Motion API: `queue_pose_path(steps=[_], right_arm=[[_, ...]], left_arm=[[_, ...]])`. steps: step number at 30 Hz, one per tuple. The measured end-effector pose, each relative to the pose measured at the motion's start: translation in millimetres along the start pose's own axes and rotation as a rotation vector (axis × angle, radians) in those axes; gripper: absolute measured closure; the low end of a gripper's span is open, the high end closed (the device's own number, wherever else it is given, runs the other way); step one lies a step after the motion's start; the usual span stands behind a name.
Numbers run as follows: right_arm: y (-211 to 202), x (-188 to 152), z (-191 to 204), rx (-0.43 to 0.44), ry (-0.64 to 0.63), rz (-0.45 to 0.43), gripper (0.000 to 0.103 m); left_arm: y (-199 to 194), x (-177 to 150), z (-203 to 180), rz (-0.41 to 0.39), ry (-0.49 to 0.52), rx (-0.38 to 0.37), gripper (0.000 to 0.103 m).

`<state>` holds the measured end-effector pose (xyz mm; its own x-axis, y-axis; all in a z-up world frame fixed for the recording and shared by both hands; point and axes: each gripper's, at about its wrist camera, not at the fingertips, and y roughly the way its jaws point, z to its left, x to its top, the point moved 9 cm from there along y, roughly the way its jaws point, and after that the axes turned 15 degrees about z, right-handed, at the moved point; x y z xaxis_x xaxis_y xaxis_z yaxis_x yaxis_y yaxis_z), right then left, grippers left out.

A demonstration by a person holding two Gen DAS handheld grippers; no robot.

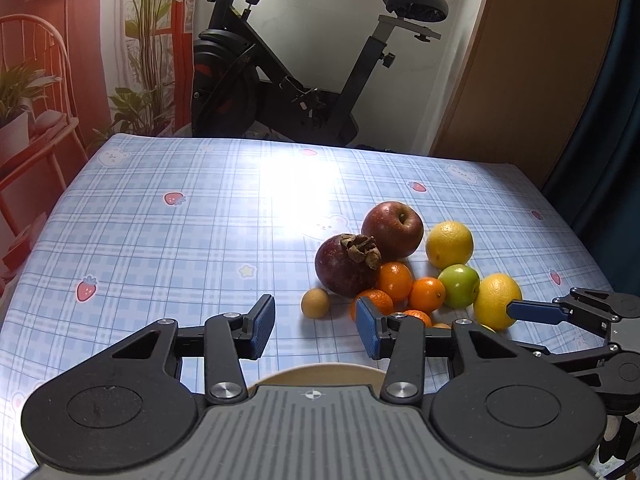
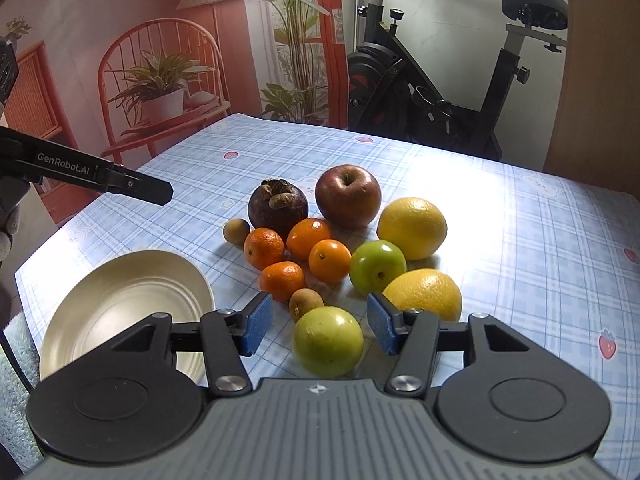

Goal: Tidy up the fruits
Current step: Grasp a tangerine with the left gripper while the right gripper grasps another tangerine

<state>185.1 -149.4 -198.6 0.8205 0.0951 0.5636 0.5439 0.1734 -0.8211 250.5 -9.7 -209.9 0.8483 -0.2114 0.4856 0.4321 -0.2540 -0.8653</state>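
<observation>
The table, covered by a blue checked cloth, carries all items. An exercise bike stands behind its far edge.

The metal plate sits at the near left corner, apart from the fruit, with nothing on it.

The fruit lies in one tight cluster at mid-table. At the back, the red apple stands stem up, and the dark mangosteen beside it has its dried cap upward. Two lemons lie on the right side, long axes running roughly left to right. Four tangerines fill the centre. One green apple is tipped, stem toward the camera. A small brown fruit rests at the cluster's left edge.

The right gripper is released: its blue pads flank the nearest green fruit with visible gaps on both sides.

The left gripper is also released, with only cloth between its pads, just left of the cluster.
</observation>
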Motion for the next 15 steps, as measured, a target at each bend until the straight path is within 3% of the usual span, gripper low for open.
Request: queue_pose_path(steps=[15], right_arm=[[55.3, 24.8, 24.9, 0.045, -0.149, 0.089, 0.06]], left_arm=[[24.5, 6.0, 10.1, 0.035, -0.002, -0.035, 0.057]])
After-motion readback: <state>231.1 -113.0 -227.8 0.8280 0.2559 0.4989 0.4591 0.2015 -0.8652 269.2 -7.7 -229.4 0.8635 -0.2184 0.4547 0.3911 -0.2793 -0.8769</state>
